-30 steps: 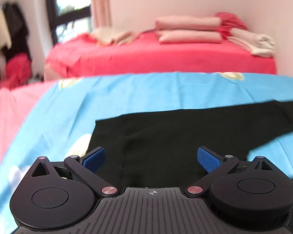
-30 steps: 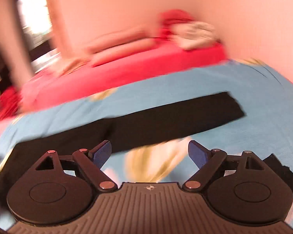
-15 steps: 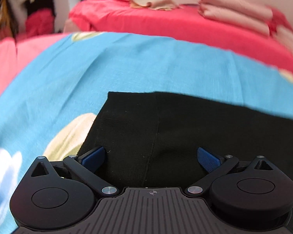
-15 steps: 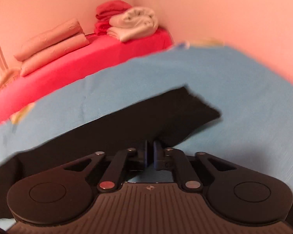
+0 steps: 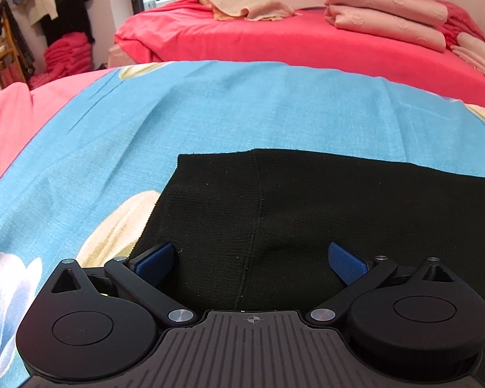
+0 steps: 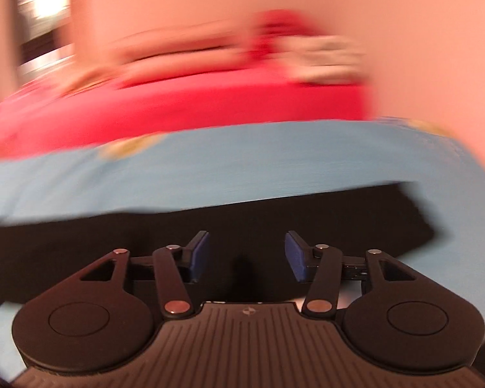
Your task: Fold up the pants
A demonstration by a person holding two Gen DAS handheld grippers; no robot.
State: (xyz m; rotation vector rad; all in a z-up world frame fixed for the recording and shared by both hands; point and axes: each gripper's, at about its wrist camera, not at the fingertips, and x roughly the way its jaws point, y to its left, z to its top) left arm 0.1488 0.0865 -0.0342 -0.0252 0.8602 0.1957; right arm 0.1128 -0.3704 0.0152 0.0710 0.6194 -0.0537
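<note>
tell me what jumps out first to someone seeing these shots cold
The flat black knit pants grab the eye, spread dark across the bright blue flowered bedsheet right ahead of both grippers. The left gripper hangs wide open over the waist end, and the right gripper is open over a pant leg in a motion-blurred view. Behind lies a red bed stacked with folded pink quilts.

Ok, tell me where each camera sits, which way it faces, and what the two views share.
Left wrist: rides on the left gripper, looking along its open fingers over the waist end of the black pants towards the red bed.
Right wrist: rides on the right gripper, fingers open, looking over a pant leg; heavily blurred.
Shared: the pants, the blue sheet and the red bed.
</note>
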